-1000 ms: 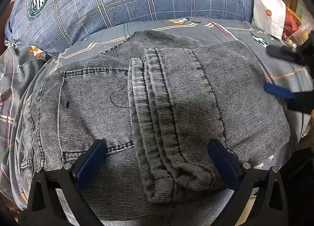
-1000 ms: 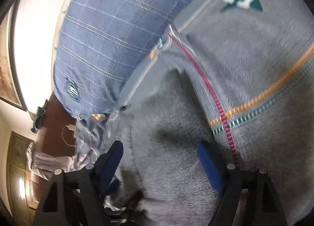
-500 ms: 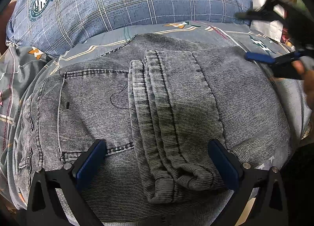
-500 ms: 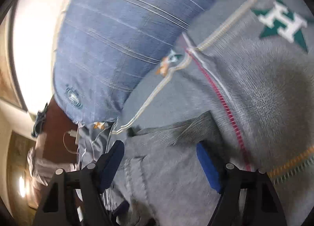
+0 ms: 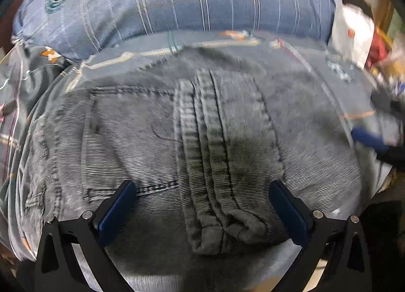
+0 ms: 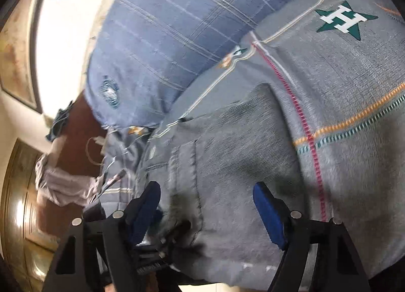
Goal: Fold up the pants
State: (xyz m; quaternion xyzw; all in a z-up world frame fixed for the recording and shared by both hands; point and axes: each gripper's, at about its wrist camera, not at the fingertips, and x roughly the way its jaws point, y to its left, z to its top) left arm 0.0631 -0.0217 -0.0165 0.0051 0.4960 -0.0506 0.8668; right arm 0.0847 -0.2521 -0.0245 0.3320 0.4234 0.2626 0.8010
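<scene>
Grey denim pants (image 5: 141, 145) lie folded on the bed, with the leg hems (image 5: 222, 226) stacked on top near the front edge. My left gripper (image 5: 202, 213) is open and empty, its jaws standing wide on either side of the hems, just above the cloth. My right gripper (image 6: 207, 211) is open and empty over the right part of the pants (image 6: 240, 165). It also shows blurred at the right edge of the left wrist view (image 5: 377, 140).
A blue plaid pillow (image 5: 177, 0) lies behind the pants. The grey patterned bedsheet (image 6: 354, 76) carries a green star logo (image 6: 341, 18). A white bag (image 5: 354, 33) and clutter stand at the back right. A wooden door (image 6: 20, 203) is at left.
My right gripper has swung down from above the pillow side to the right edge of the pants. My left gripper has stayed open over the hems, shifting slightly.
</scene>
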